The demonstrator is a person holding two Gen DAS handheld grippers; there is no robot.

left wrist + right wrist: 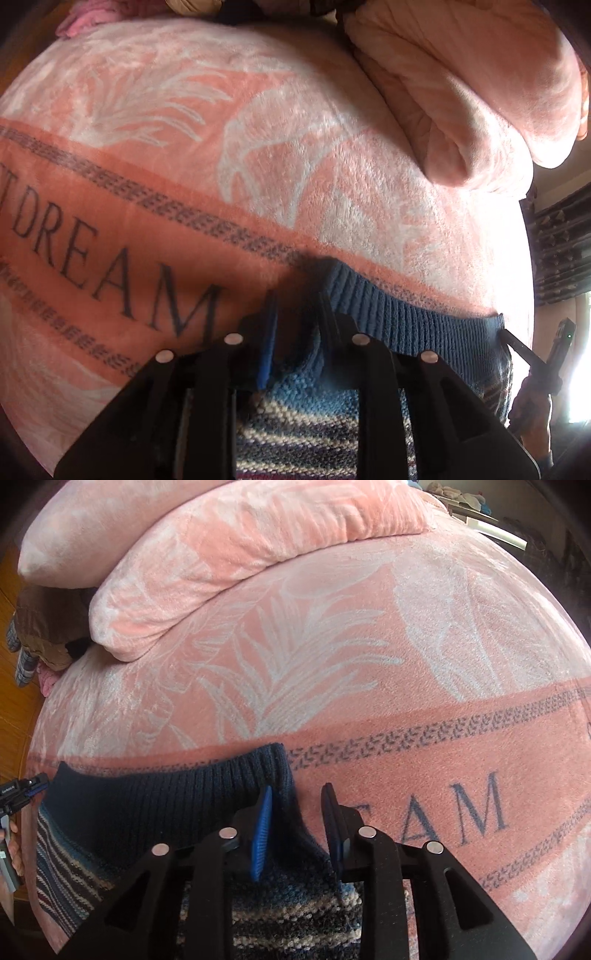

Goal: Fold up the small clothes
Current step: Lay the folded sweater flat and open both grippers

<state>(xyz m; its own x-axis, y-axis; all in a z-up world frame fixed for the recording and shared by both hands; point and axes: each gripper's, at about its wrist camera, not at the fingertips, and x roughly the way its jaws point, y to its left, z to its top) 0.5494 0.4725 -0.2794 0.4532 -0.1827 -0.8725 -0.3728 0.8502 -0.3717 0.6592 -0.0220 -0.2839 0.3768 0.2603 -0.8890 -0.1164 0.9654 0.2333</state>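
Right claw agape | sweater lower part cut off

Both wrist cameras low, close, facing across blanket; shared sweater hem.

A big bed has a soft pink blanket. Bright light shines in. The floor is wood.
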